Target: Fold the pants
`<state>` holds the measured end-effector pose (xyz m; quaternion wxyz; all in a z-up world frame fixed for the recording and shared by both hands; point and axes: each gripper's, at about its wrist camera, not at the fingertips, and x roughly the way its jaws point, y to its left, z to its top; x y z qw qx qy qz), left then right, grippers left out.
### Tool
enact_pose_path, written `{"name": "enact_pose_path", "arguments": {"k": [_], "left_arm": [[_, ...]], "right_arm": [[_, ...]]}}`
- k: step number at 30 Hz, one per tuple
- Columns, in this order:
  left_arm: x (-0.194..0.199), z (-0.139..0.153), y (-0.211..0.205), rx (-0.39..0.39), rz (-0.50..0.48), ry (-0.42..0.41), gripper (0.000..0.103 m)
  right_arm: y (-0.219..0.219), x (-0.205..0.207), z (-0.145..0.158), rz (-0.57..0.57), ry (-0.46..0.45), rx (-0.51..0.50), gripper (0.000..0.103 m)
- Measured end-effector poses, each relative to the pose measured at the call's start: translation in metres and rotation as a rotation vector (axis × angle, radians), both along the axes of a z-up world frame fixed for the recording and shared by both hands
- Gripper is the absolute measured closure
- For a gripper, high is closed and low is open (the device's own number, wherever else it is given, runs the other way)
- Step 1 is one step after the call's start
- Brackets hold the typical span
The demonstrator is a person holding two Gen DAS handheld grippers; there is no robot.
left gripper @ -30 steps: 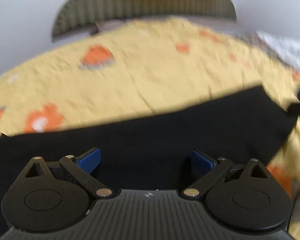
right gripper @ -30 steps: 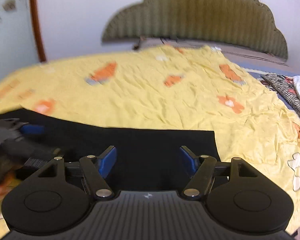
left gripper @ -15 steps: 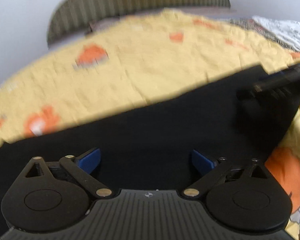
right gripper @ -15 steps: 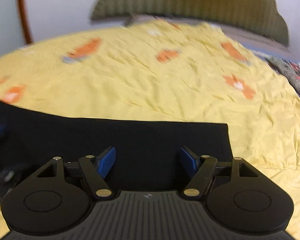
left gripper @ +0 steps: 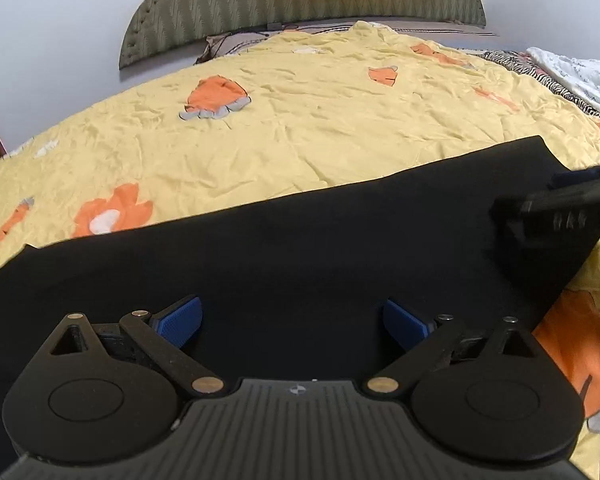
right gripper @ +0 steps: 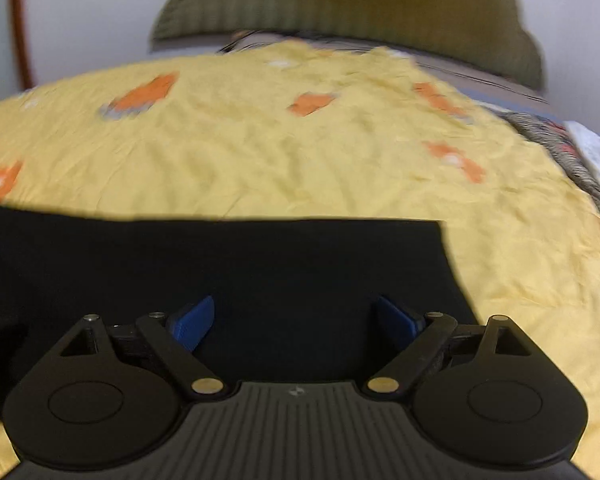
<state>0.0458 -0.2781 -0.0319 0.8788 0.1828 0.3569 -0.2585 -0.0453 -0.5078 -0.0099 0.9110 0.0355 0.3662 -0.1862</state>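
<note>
on the yellow bedspread, black pants await a fold

across the near side of the yellow bedspread [left gripper: 300, 128] lie the black pants [left gripper: 300, 248], flat in a long band. the left gripper [left gripper: 292, 320] hovers with jaws spread, empty; the right gripper [right gripper: 294, 318] is opening over the cloth, clamping nothing. soft, limp and light, the fabric looks best pinched at an edge or corner.

Right gripper [right gripper: 292, 322], jaws opening, hovers over blurred, seemingly flat black pants [right gripper: 260, 264] on yellow bedspread [right gripper: 300, 160].
</note>
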Motion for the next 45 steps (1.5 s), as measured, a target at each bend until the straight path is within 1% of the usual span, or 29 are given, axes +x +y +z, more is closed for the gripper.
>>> {"name": "enact_pose_path", "arguments": {"k": [2, 5, 6, 8, 10, 13, 15, 18, 20, 22, 24, 26, 28, 29, 30, 31, 32, 33, 34, 36, 38, 39, 40, 42, 45], "left_arm": [[-0.001, 0.004, 0.004, 0.016, 0.007, -0.030, 0.004], [-0.004, 0.017, 0.026, 0.028, 0.052, -0.084, 0.004], [-0.005, 0.022, 0.039, 0.024, 0.076, -0.101, 0.004], [-0.005, 0.035, 0.073, 0.019, 0.147, -0.129, 0.004], [-0.005, 0.047, 0.116, 0.022, 0.238, -0.163, 0.002], [-0.001, 0.059, 0.186, 0.071, 0.406, -0.198, 0.002], [0.001, 0.065, 0.235, 0.106, 0.518, -0.217, 0.003], [0.002, 0.074, 0.314, 0.142, 0.704, -0.242, 0.003], [0.001, 0.079, 0.365, 0.165, 0.808, -0.256, 0.003], [0.000, 0.081, 0.412, 0.192, 0.910, -0.270, 0.003], [0.002, 0.085, 0.451, 0.218, 0.989, -0.278, 0.003], [0.002, 0.089, 0.480, 0.234, 1.047, -0.273, 0.003], [-0.001, 0.093, 0.503, 0.207, 1.076, -0.261, 0.003], [-0.003, 0.094, 0.511, 0.183, 1.079, -0.252, 0.003], [-0.005, 0.095, 0.517, 0.156, 1.075, -0.242, 0.003], [-0.007, 0.095, 0.521, 0.112, 1.060, -0.226, 0.003], [-0.008, 0.094, 0.522, 0.077, 1.045, -0.210, 0.003], [-0.008, 0.093, 0.523, 0.051, 1.034, -0.198, 0.003], [-0.009, 0.091, 0.523, 0.040, 1.028, -0.193, 0.003], [-0.012, 0.087, 0.521, 0.046, 1.019, -0.195, 0.003], [-0.010, 0.080, 0.518, 0.059, 1.007, -0.195, 0.003], [-0.008, 0.077, 0.517, 0.064, 1.002, -0.196, 0.003], [-0.008, 0.078, 0.515, 0.069, 0.996, -0.198, 0.003], [-0.005, 0.075, 0.514, 0.071, 0.991, -0.205, 0.003], [0.000, 0.075, 0.508, 0.063, 0.981, -0.202, 0.003]], "right_arm": [[0.004, 0.000, 0.011, 0.018, -0.053, -0.028, 0.014], [0.037, -0.010, 0.030, 0.086, -0.111, -0.059, 0.014], [0.053, -0.012, 0.037, 0.121, -0.126, -0.080, 0.014], [0.091, -0.013, 0.049, 0.211, -0.166, -0.127, 0.013], [0.126, -0.007, 0.059, 0.327, -0.209, -0.148, 0.013], [0.192, -0.001, 0.066, 0.534, -0.254, -0.163, 0.013], [0.238, 0.007, 0.063, 0.667, -0.268, -0.183, 0.013], [0.309, 0.020, 0.049, 0.845, -0.272, -0.210, 0.013], [0.355, 0.029, 0.038, 0.930, -0.261, -0.251, 0.013], [0.400, 0.035, 0.027, 1.024, -0.268, -0.296, 0.014], [0.446, 0.039, 0.015, 1.103, -0.277, -0.379, 0.014], [0.485, 0.039, 0.002, 1.150, -0.297, -0.486, 0.014], [0.516, 0.040, -0.010, 1.201, -0.297, -0.568, 0.014], [0.530, 0.039, -0.015, 1.231, -0.290, -0.582, 0.015], [0.542, 0.039, -0.020, 1.258, -0.282, -0.587, 0.018], [0.551, 0.043, -0.025, 1.271, -0.269, -0.597, 0.031], [0.559, 0.047, -0.030, 1.275, -0.251, -0.618, 0.041], [0.567, 0.051, -0.036, 1.271, -0.240, -0.638, 0.058], [0.572, 0.056, -0.040, 1.264, -0.236, -0.652, 0.068], [0.577, 0.066, -0.043, 1.274, -0.211, -0.652, 0.070], [0.578, 0.066, -0.042, 1.287, -0.204, -0.660, 0.077], [0.577, 0.063, -0.041, 1.288, -0.211, -0.662, 0.085], [0.576, 0.062, -0.040, 1.282, -0.223, -0.657, 0.090], [0.579, 0.068, -0.037, 1.271, -0.228, -0.632, 0.091], [0.584, 0.076, -0.033, 1.265, -0.207, -0.603, 0.092]]}}
